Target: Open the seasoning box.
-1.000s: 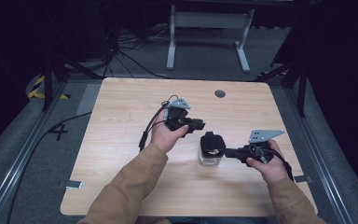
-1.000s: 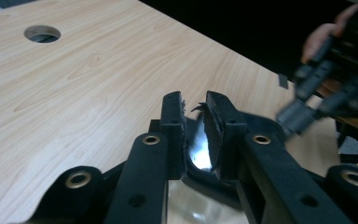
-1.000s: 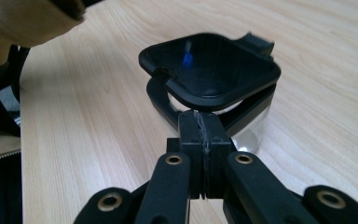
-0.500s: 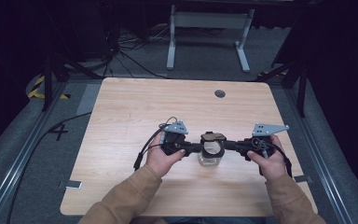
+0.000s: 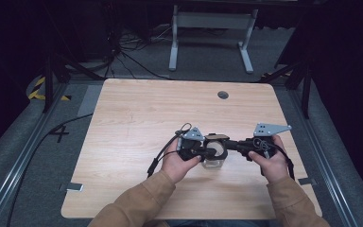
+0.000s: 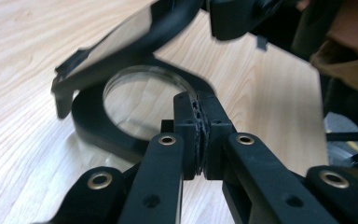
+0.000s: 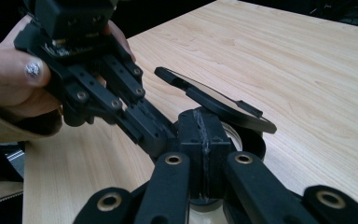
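A clear glass jar [image 5: 213,164] with a black collar [image 6: 91,123] stands on the table, its black flip lid [image 6: 130,32] tilted up and open. My left gripper [image 6: 198,103] comes in from the left. Its jaws have just closed and are shut, with the tips against the collar's near rim; I cannot tell whether anything is pinched. From the other side my right gripper [image 7: 204,120] is shut on the collar just below the raised lid [image 7: 214,100]. In the high view the left gripper [image 5: 209,152] and right gripper [image 5: 229,143] meet over the jar.
The wooden table [image 5: 146,109] is bare apart from a round grommet [image 5: 223,95] near its far edge. A black cable [image 5: 163,153] trails from the left gripper toward the person. Dark floor, cables and a metal stand lie beyond the table.
The left hand has come down and toward the jar from the far left, and its gripper now meets the jar's collar. The right hand and the jar have stayed put.
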The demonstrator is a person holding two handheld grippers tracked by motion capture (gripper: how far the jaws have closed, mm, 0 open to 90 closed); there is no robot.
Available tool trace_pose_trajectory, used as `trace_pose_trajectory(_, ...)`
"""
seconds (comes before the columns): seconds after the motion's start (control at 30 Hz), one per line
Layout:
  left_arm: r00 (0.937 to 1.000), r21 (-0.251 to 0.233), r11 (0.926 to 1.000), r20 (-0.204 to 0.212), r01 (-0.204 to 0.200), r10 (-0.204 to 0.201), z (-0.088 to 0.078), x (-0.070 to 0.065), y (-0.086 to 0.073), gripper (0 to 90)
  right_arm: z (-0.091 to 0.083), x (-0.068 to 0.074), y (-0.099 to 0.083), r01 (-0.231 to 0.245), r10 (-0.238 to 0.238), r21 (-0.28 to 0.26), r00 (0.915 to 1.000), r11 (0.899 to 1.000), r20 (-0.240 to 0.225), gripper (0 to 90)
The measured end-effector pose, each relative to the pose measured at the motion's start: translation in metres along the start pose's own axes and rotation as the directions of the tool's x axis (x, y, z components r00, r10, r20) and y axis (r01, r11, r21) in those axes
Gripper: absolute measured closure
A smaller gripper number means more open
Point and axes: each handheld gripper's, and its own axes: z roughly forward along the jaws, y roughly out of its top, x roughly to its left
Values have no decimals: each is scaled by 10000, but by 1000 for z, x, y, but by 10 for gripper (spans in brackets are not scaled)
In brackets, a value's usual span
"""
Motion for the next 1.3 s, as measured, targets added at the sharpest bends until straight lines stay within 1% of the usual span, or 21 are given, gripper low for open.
trace_pose_trajectory(0.07, 9999, 123, 9999, -126, 38, -36, -1, 0, 0, 878, 1, 1, 3, 144, -144, -3, 9998, 9999, 103, 899)
trace_pose_trajectory(0.1, 9999, 123, 9999, -126, 38, -36, -1, 0, 0, 883, 2, 2, 4, 148, -148, 4, 9999, 9999, 89, 900)
trace_pose_trajectory(0.2, 9996, 60, 9996, -47, 272, -272, -1, 2, 0, 888, 4, 2, 9, 241, -240, -46, 9996, 9997, 144, 899)
trace_pose_trajectory(0.3, 9995, 87, 9995, -63, 300, -299, -1, 2, 1, 891, 6, 1, 12, 299, -298, -45, 9994, 9995, 197, 899)
trace_pose_trajectory(0.43, 9995, 125, 9994, -38, 325, -324, -1, 3, 1, 893, 10, -3, 21, 291, -284, -244, 9992, 9993, 298, 900)
trace_pose_trajectory(0.53, 9995, 134, 9995, -74, 295, -294, -1, 3, 1, 893, 16, -9, 28, 175, -163, -284, 9990, 9994, 428, 899)
trace_pose_trajectory(0.6, 9995, 126, 9994, -49, 327, -326, -1, 3, 1, 894, 19, -13, 29, 166, -149, -264, 9978, 9995, 642, 900)
trace_pose_trajectory(0.63, 9993, 160, 9991, -43, 383, -382, -1, 3, 1, 894, 21, -15, 30, 90, -70, -281, 9975, 9996, 705, 899)
trace_pose_trajectory(0.73, 9994, 117, 9994, -94, 340, -339, -1, 2, 1, 893, 27, -20, 31, -52, 79, -314, 9961, 9995, 882, 900)
trace_pose_trajectory(0.87, 9994, 146, 9993, -87, 332, -331, -1, 2, 1, 893, 33, -24, 33, -219, 256, -331, 9929, 9992, 1165, 900)
trace_pose_trajectory(0.93, 9994, 109, 9994, -95, 321, -320, -1, 2, 1, 894, 36, -25, 33, -200, 242, -344, 9917, 9992, 1264, 900)
trace_pose_trajectory(0.97, 9995, 110, 9994, -82, 317, -316, -1, 2, 1, 894, 37, -26, 34, -279, 313, -258, 9890, 9993, 1445, 900)
trace_pose_trajectory(1.0, 9995, 110, 9994, -82, 317, -316, -1, 2, 1, 894, 37, -26, 34, -279, 313, -258, 9890, 9993, 1445, 900)
trace_pose_trajectory(1.03, 9993, 136, 9992, -45, 369, -369, -1, 3, 1, 894, 38, -27, 34, -341, 370, -214, 9871, 9992, 1557, 900)
trace_pose_trajectory(1.1, 9995, 182, 9993, 23, 326, -326, -2, 4, 1, 892, 39, -29, 33, -418, 448, -225, 9867, 9989, 1561, 899)
trace_pose_trajectory(1.13, 9994, 192, 9994, 139, 299, -301, -2, 4, 1, 882, 38, -29, 33, -363, 390, -205, 9872, 9991, 1548, 897)
trace_pose_trajectory(1.17, 9992, 300, 9993, 302, 235, -245, -3, 5, 2, 829, 37, -27, 33, -356, 387, -232, 9876, 9991, 1518, 896)
trace_pose_trajectory(1.2, 9994, 31, 9998, 277, 205, -206, -4, 5, 1, 775, 35, -26, 34, -346, 383, -289, 9893, 9990, 1407, 888)
trace_pose_trajectory(1.23, 9994, -45, 9999, 313, 154, -153, -6, 5, 2, 761, 31, -24, 35, -191, 231, -302, 9902, 9994, 1374, 870)
trace_pose_trajectory(1.27, 9993, -192, 9998, 354, 94, -87, -9, 5, 3, 760, 28, -23, 35, -153, 191, -297, 9907, 9994, 1348, 860)
trace_pose_trajectory(1.3, 9996, -227, 9997, 290, 28, -22, -13, 4, 5, 756, 24, -21, 35, -39, 77, -273, 9906, 9996, 1368, 856)
